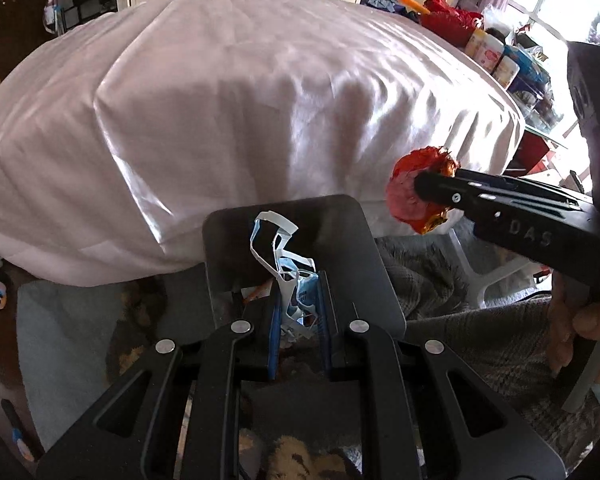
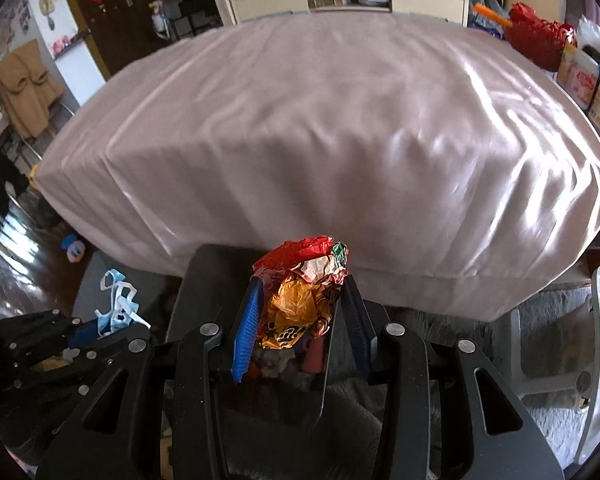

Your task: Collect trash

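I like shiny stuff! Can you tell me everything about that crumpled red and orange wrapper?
The crumpled wrapper is a scrunched ball of thin, glossy foil-like sheet: red on top, orange below, with white and green printed bits. It is pinched between the blue-padded jaws of the right gripper, held off the ground in front of the pink-covered bed, above a dark bin. Only the jaws touch it.

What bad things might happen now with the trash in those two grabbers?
1. The left gripper pinches only thin strips of the face mask, and loose loops stick up. They might snag or slide out.
2. The crumpled red and orange wrapper bulges above the right gripper, so it might pop free and miss the dark bin.
3. The grippers hang close together over the bin and might bump.
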A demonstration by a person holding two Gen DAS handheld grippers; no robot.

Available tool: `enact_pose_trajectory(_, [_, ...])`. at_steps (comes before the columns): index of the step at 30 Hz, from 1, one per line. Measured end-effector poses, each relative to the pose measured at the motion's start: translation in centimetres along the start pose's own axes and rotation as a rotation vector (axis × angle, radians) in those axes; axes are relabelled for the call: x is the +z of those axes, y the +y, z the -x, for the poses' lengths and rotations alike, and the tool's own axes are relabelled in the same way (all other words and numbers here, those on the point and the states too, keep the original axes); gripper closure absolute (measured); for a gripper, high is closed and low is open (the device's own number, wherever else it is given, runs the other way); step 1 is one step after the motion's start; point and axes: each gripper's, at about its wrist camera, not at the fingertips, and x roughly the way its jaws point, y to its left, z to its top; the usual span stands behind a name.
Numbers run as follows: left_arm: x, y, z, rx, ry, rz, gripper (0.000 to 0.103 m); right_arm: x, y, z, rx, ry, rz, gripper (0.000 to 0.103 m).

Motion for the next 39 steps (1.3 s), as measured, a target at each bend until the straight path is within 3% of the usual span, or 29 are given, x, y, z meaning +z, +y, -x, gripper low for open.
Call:
enact_pose_trajectory(7, [0.0, -0.2, -1.2, -0.013, 0.034, -0.015, 0.089, -0.2, 0.3, -1.4, 0.067, 0.054, -0.009, 0.061])
enact_pose_trajectory(16, [0.4, -0.4, -2.1, 0.000, 0.051, -0.020, 0.085, 0.3, 0.6, -2.4, 0.075, 0.075, -0.040, 0.058])
enact_pose_trajectory(22, [0.4, -0.1, -2.0, 0.013, 0.051, -0.016, 0.070, 0.5, 0.3, -2.5, 0.086, 0.074, -0.058, 0.055])
enact_pose_trajectory(24, [0.4, 0.1, -1.9, 0.015, 0.047, -0.011, 0.063, 0.5, 0.3, -2.5, 0.089, 0.073, -0.058, 0.046])
enact_pose_trajectory(28, [0.3, 0.3, -1.5, 0.020, 0.037, -0.008, 0.059, 0.7, 0.2, -2.2, 0.082, 0.056, -0.059, 0.042])
enact_pose_trajectory(32, [0.3, 0.4, -0.8, 0.048, 0.008, -0.019, 0.050, 0.9, 0.0, -1.4, 0.020, 0.007, -0.047, 0.023])
enact_pose_trajectory(34, [0.4, 0.6, -0.1, 0.065, -0.019, -0.020, 0.043, 1.0, 0.0, -1.0, -0.005, -0.018, -0.032, 0.014])
enact_pose_trajectory(36, [0.7, 1.0, 0.7, 0.074, -0.044, -0.012, 0.026, 1.0, 0.0, -0.3, -0.031, -0.046, -0.019, 0.006])
enact_pose_trajectory(39, [1.2, 1.6, 2.7, 0.104, -0.102, 0.006, 0.008, 1.1, -0.4, 0.8, -0.056, -0.083, -0.013, 0.004])
